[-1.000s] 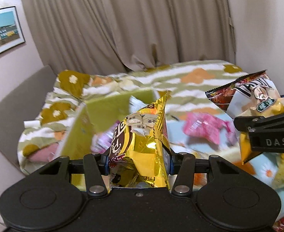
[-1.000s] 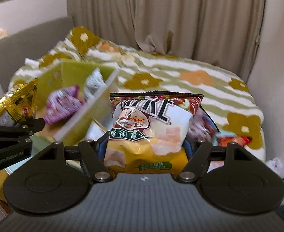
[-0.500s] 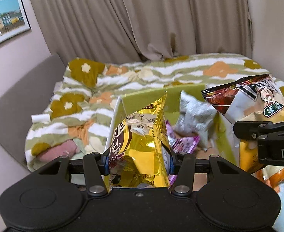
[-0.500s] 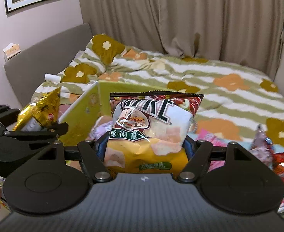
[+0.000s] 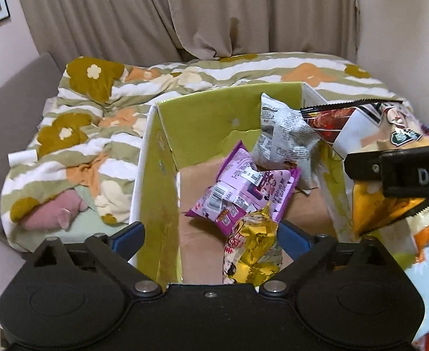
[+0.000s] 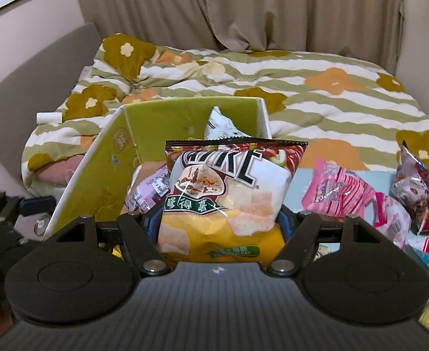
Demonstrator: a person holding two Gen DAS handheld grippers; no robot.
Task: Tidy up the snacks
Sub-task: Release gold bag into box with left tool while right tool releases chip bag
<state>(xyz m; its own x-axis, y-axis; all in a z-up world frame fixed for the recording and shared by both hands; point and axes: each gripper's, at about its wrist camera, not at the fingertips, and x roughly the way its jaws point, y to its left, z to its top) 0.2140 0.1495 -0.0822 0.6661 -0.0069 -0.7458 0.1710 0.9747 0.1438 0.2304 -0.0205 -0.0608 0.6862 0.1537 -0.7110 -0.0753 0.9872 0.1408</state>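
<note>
A gold snack bag (image 5: 252, 248) sits between the spreading jaws of the left gripper (image 5: 211, 235), its blue pads clear of the foil, over the open green box (image 5: 159, 193) on the bed. Inside the box lie a purple packet (image 5: 243, 193) and a white packet (image 5: 281, 140). The right gripper (image 6: 219, 225), tilted downward just beside the box, clamps a chip bag (image 6: 229, 196) upright. More snacks, among them a pink packet (image 6: 340, 193), lie right of it on the floral duvet (image 6: 316, 99).

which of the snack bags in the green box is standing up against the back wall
The white-and-grey printed bag, propped upright in the green box; the purple bag lies flat on the floor.
</note>
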